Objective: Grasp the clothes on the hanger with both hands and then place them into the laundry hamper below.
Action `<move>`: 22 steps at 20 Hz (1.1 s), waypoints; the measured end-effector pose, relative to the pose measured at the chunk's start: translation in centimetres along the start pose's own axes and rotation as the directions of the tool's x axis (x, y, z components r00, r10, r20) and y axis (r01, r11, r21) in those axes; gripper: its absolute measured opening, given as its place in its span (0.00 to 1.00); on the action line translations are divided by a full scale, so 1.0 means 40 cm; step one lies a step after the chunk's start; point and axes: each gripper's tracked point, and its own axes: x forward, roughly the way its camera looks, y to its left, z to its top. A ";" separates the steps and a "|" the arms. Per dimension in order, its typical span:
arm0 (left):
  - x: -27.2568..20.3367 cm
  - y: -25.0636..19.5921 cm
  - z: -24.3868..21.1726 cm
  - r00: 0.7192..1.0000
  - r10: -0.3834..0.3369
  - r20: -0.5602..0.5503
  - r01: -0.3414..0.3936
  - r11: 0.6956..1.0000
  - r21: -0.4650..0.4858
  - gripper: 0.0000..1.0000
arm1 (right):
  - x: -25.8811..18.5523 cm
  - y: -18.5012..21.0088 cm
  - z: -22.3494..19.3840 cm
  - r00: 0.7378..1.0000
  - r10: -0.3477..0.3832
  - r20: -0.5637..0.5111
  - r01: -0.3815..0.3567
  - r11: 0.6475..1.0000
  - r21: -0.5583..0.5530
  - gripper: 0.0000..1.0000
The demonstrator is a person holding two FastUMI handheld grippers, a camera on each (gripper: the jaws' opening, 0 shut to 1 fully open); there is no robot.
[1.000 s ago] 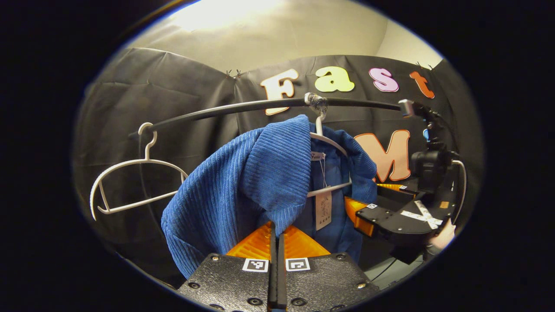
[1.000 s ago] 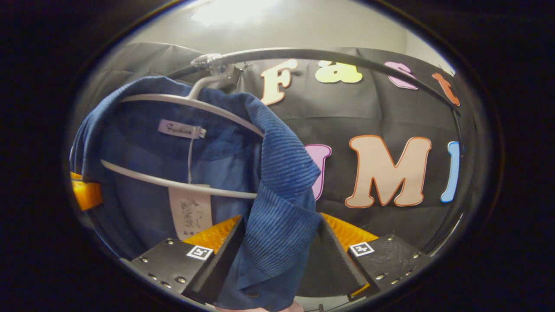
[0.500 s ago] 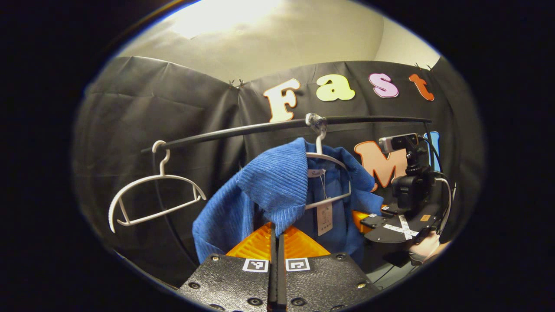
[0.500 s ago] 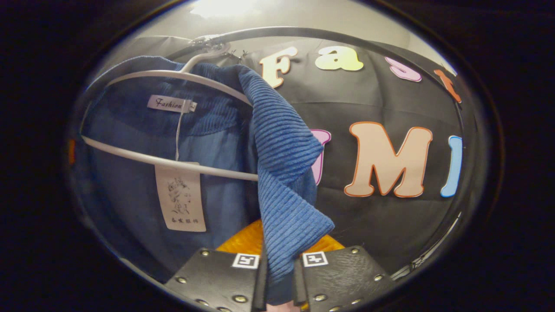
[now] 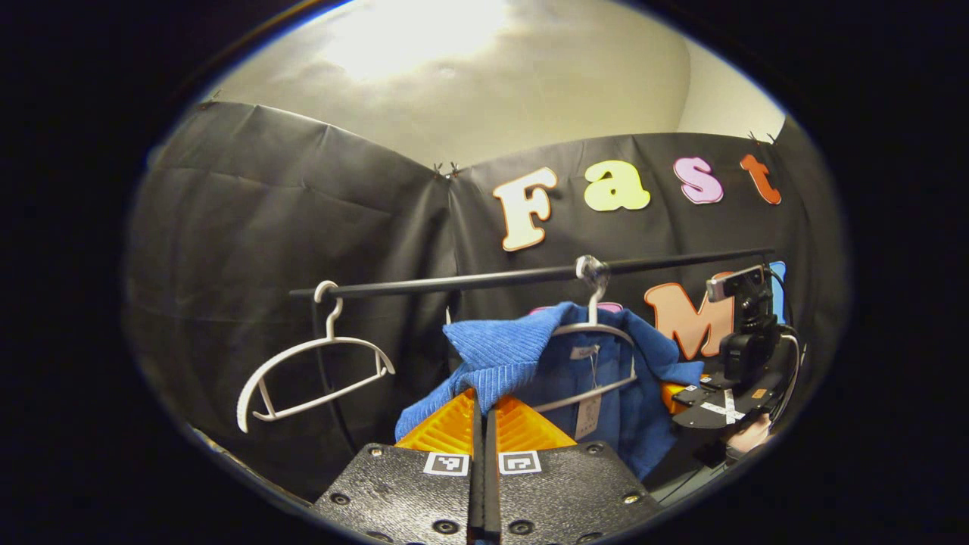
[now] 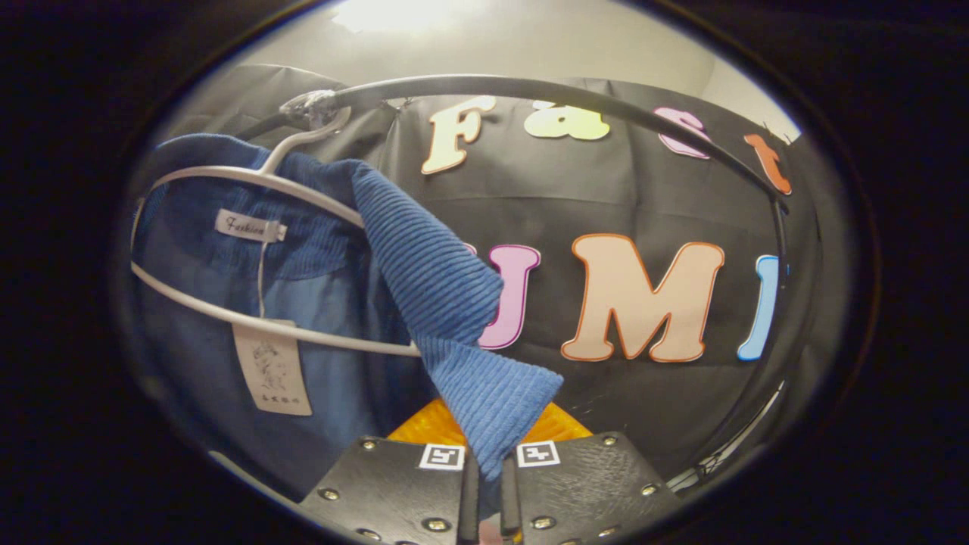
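Now: two grippers, left (image 5: 484, 424) and right (image 6: 484, 462), each clamped on one blue garment (image 6: 447, 303) | two hangers (image 5: 314, 371)

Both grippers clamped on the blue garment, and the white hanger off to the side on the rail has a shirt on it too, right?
Not quite. Both grippers are shut on the blue garment, but in the left gripper view the white hanger off to the side on the rail is bare.

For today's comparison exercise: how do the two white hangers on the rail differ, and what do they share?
1. The left hanger is bare; the right hanger carries the blue garment, which both hand-held grippers pinch.
2. The left hanger hangs at the rail's end; the right hanger hangs near its middle.
Shared: both are white, the same curved shape, hooked on one black rail.
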 end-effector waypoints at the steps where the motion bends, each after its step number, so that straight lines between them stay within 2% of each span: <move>1: -0.001 0.010 0.014 1.000 0.006 0.007 -0.006 1.000 -0.011 0.00 | 0.007 -0.014 0.011 1.000 -0.011 0.008 0.011 1.000 0.007 0.06; 2: -0.001 0.018 0.028 1.000 0.012 0.013 -0.012 1.000 -0.020 0.00 | 0.010 -0.025 0.020 1.000 -0.020 0.014 0.020 1.000 0.017 0.11; 8: 0.011 0.067 0.082 0.998 0.045 0.051 -0.046 0.999 0.029 0.00 | 0.032 -0.077 0.087 0.996 -0.063 0.063 0.058 0.995 0.080 0.11; 9: 0.013 0.073 0.080 0.998 0.044 0.045 -0.045 0.999 0.024 0.00 | 0.033 -0.080 0.095 0.995 -0.065 0.070 0.059 0.995 0.086 0.06; 10: 0.018 0.081 0.079 0.998 0.045 0.038 -0.045 0.999 0.001 0.00 | 0.035 -0.084 0.101 0.995 -0.069 0.075 0.062 0.994 0.087 0.11; 12: 0.030 0.100 0.069 0.999 0.046 0.018 -0.045 0.998 -0.051 0.01 | 0.040 -0.087 0.112 0.994 -0.070 0.083 0.064 0.995 0.076 0.11; 15: 0.049 0.142 0.053 0.999 0.046 -0.009 -0.047 0.996 -0.080 0.00 | 0.048 -0.078 0.124 0.994 -0.058 0.098 0.052 0.997 0.056 0.11; 22: 0.090 0.219 0.021 0.997 0.063 -0.045 -0.063 0.998 -0.006 0.00 | 0.076 -0.056 0.114 0.995 -0.044 0.092 0.040 0.998 0.052 0.11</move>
